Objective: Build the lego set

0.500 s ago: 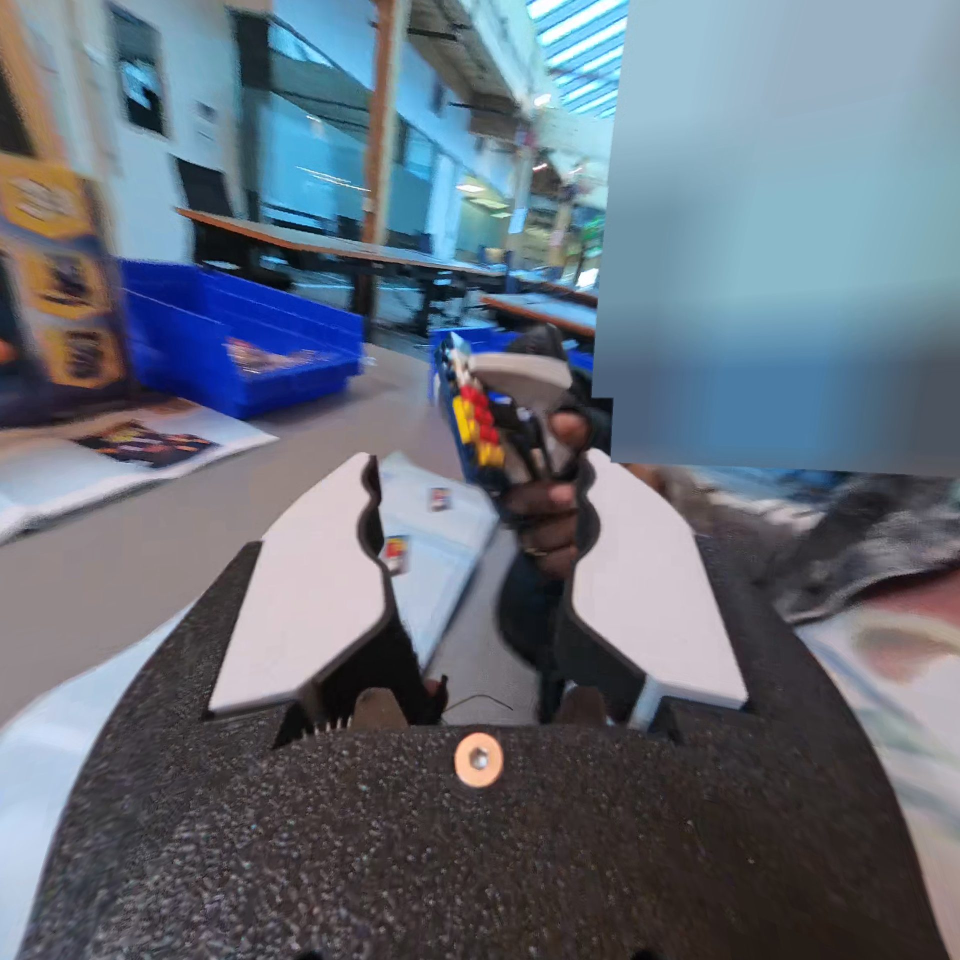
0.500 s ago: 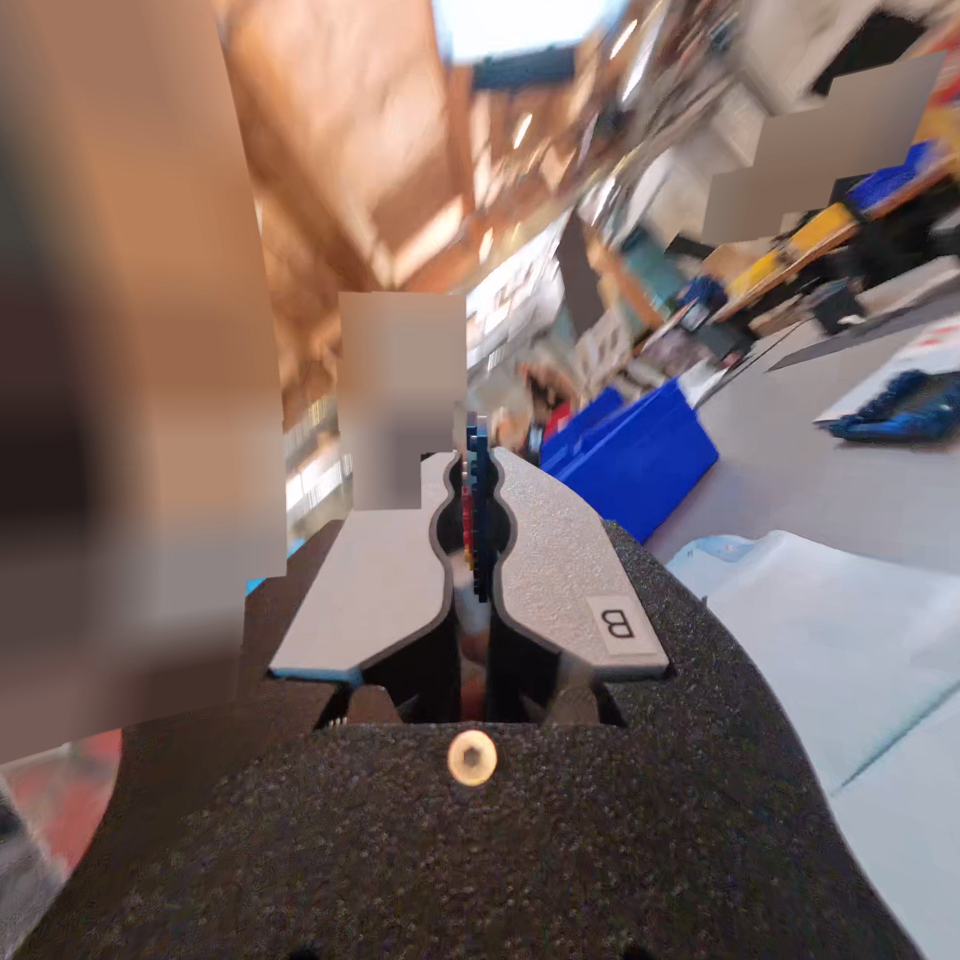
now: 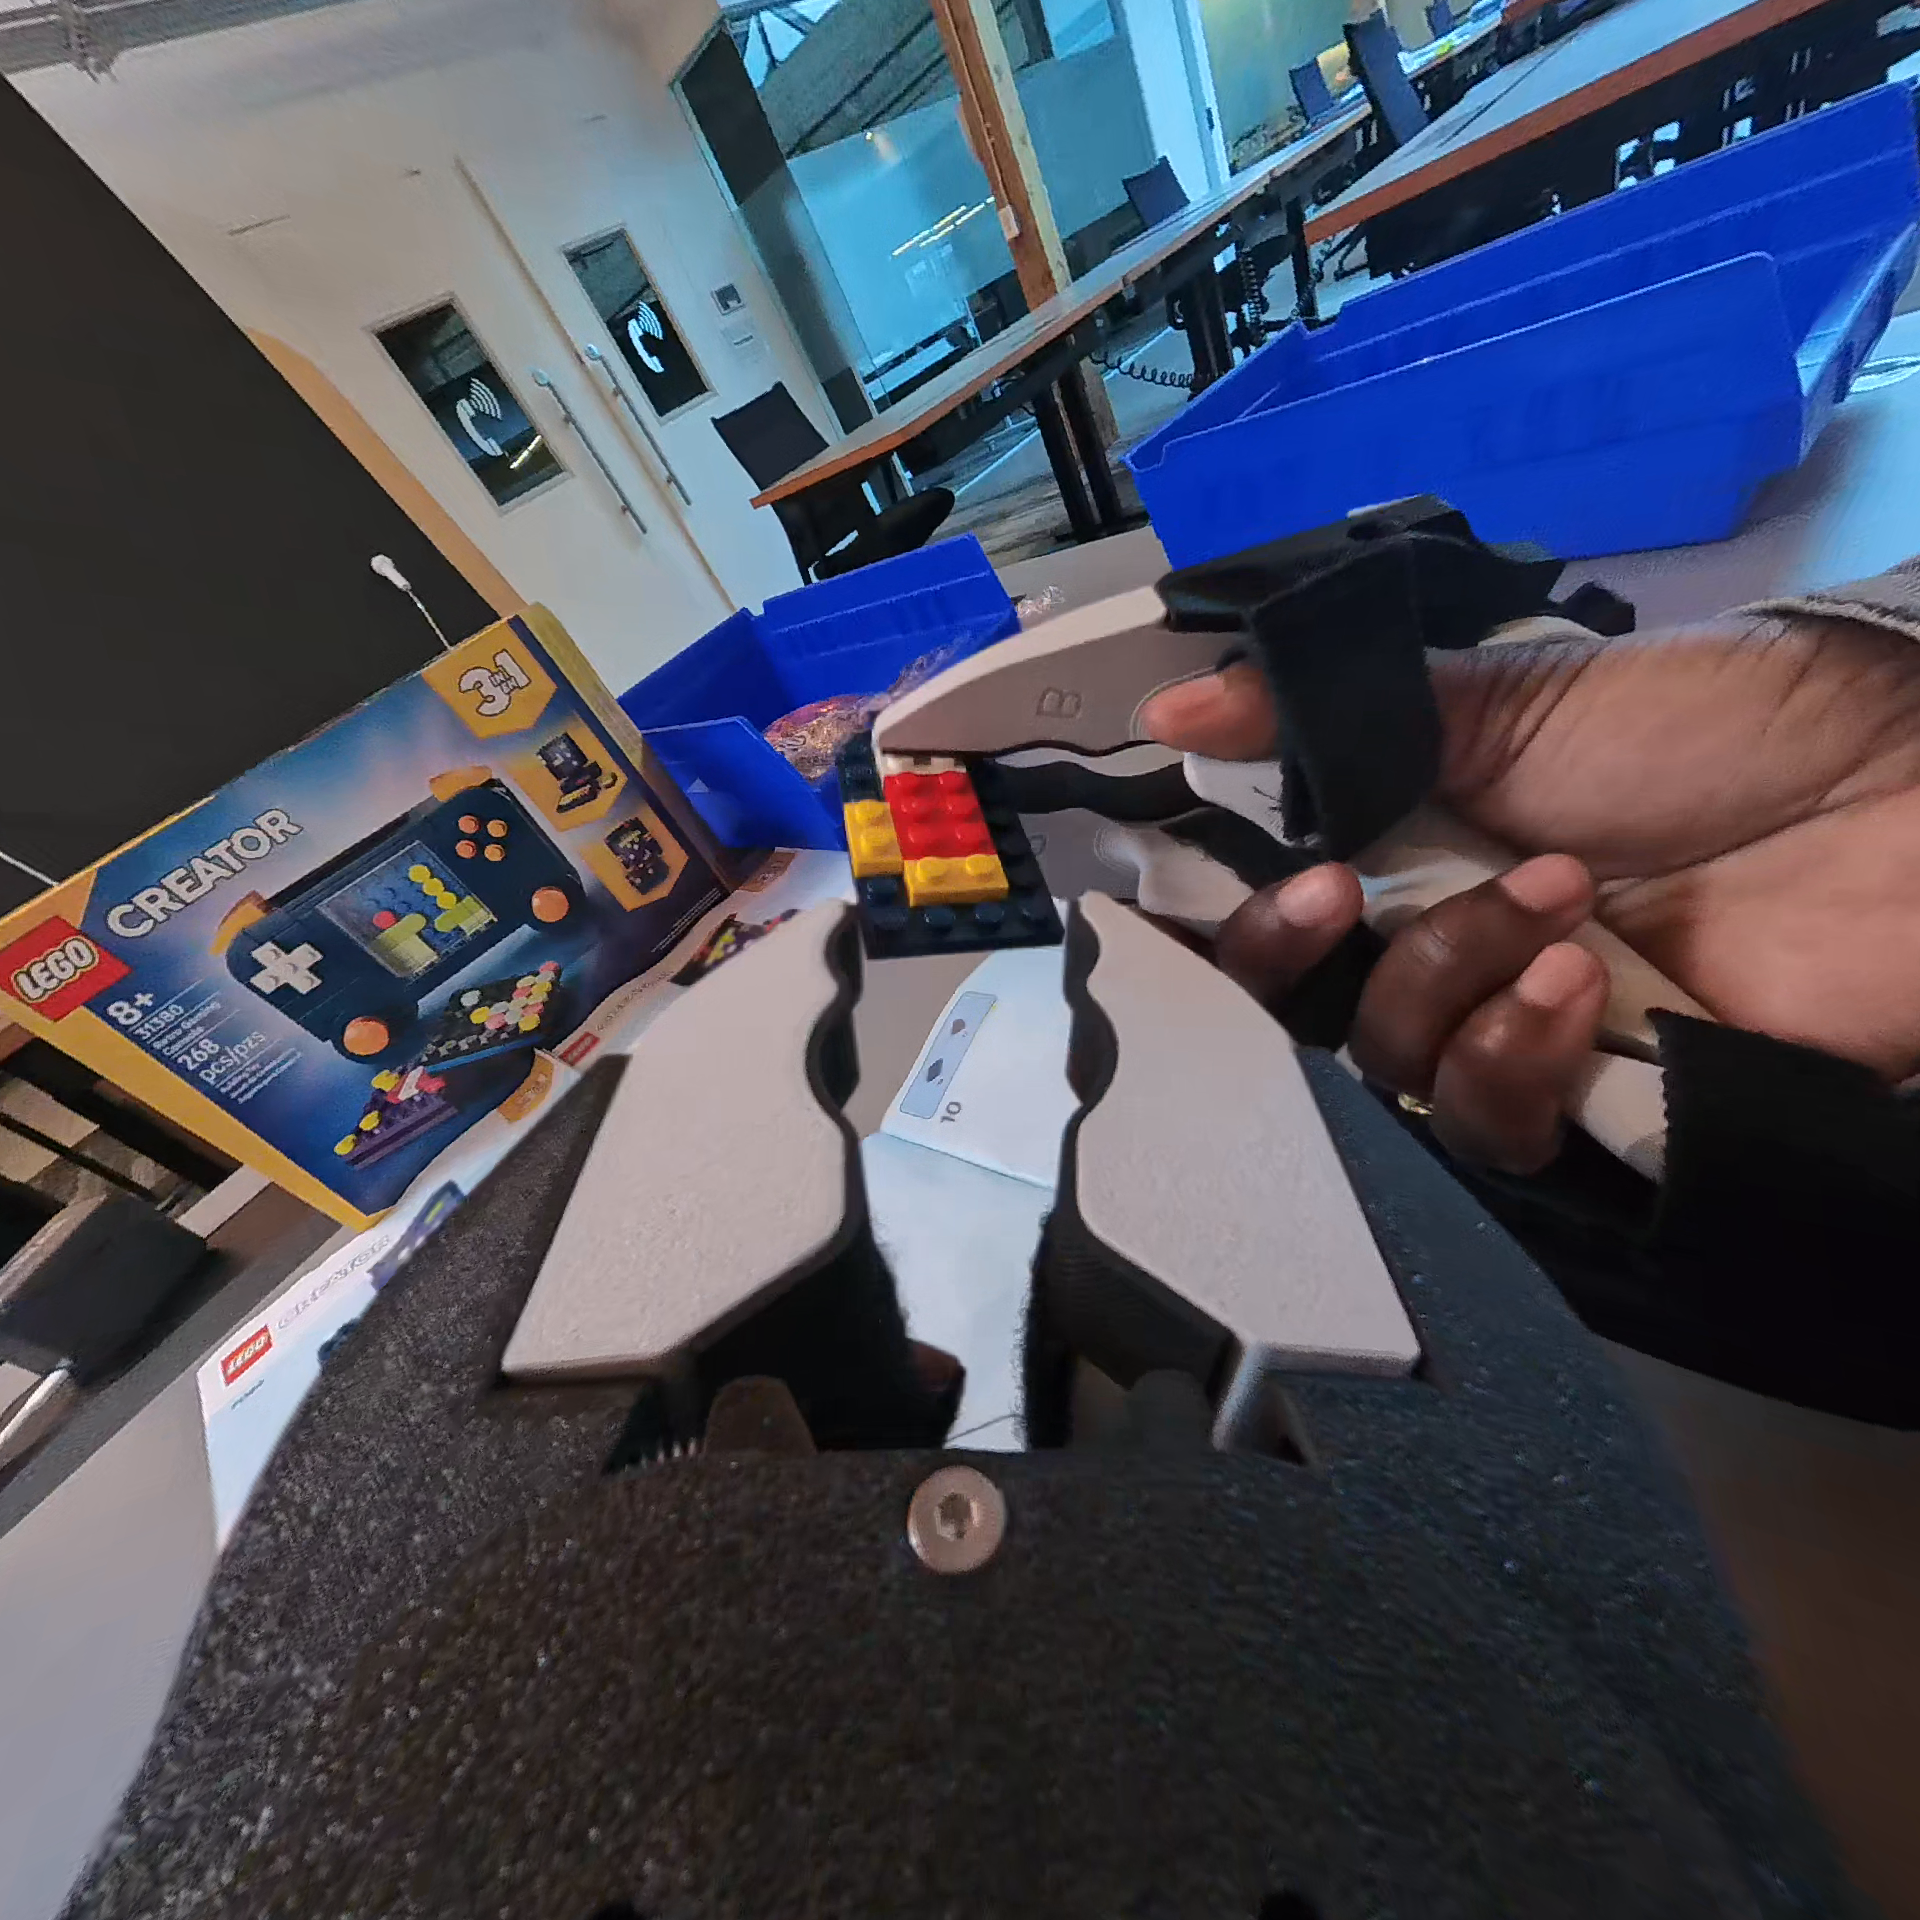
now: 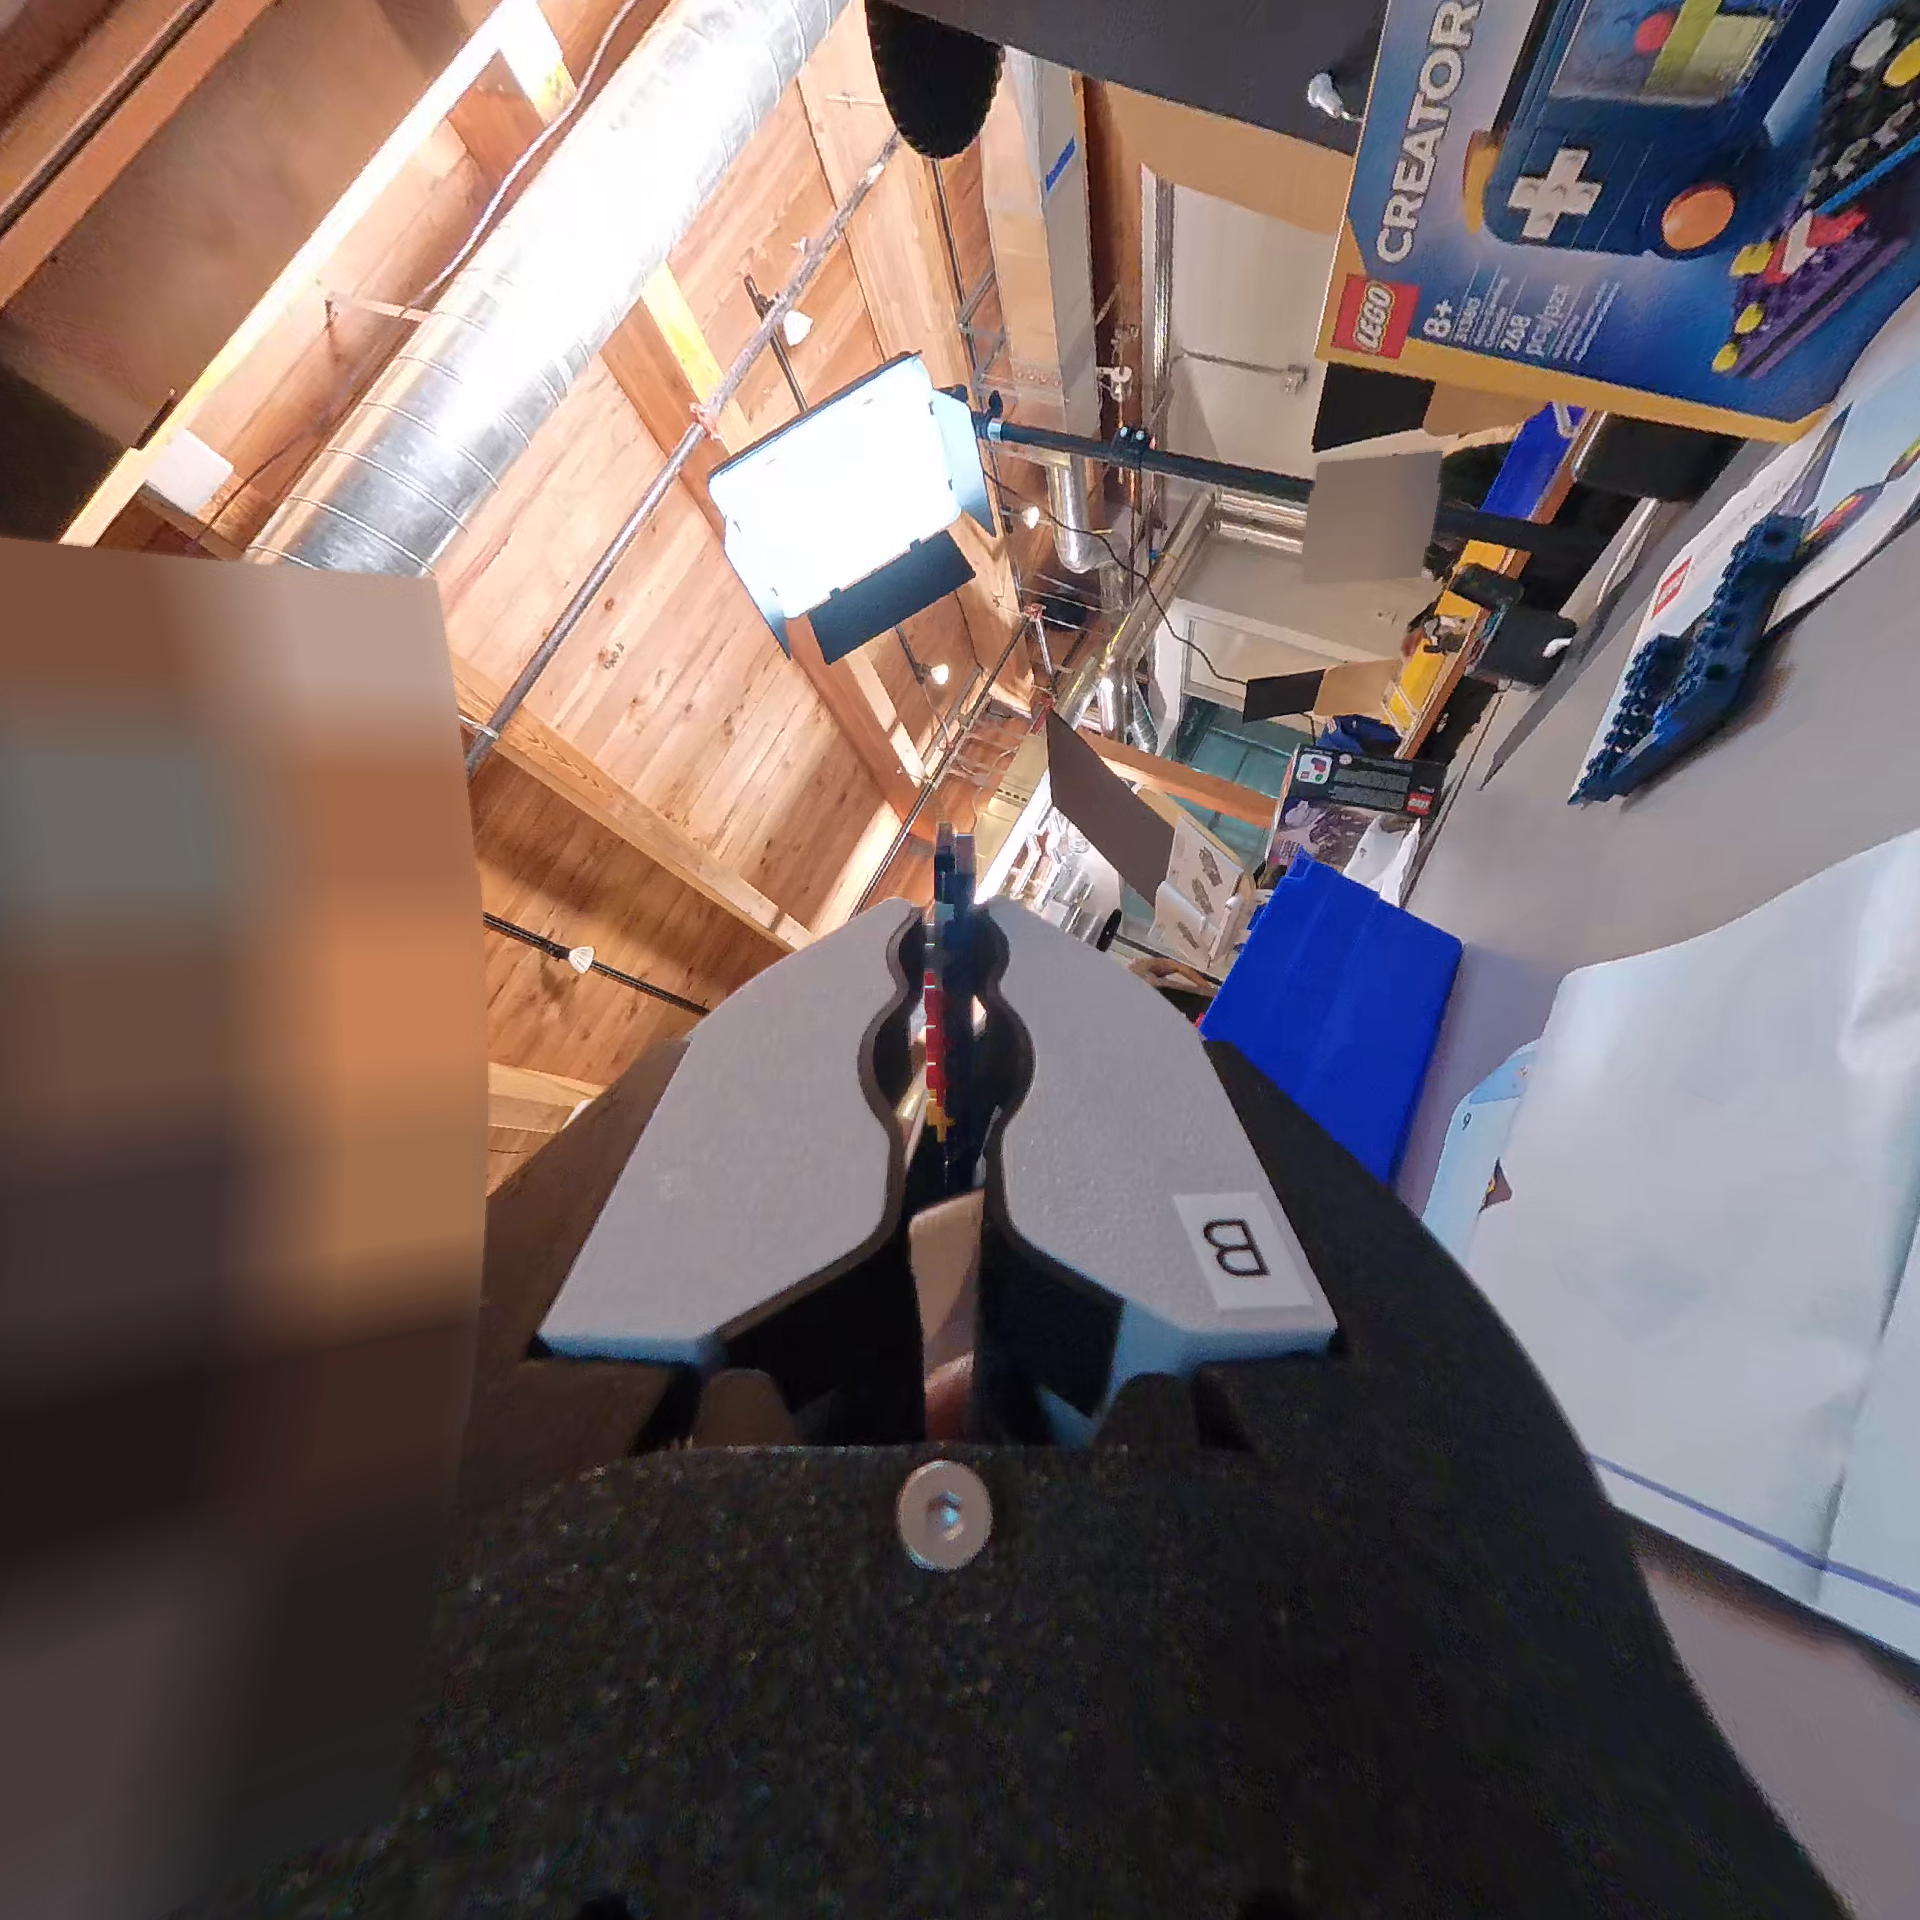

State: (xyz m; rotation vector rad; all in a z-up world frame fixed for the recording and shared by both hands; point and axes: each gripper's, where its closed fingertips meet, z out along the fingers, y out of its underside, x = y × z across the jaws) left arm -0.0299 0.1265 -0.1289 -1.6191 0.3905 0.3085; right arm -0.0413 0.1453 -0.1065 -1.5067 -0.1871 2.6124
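The right gripper (image 3: 883, 743) pinches a dark blue brick plate (image 3: 961, 904) by 1 edge, its jaws pressed on it, so the face carrying red bricks (image 3: 935, 810) and yellow bricks (image 3: 951, 878) stays exposed above the counter (image 3: 1849, 468). The left gripper (image 3: 961, 935) sits just beside the plate's free edge, jaws partly spread and holding nothing. A toy box (image 3: 343, 914) stands behind.
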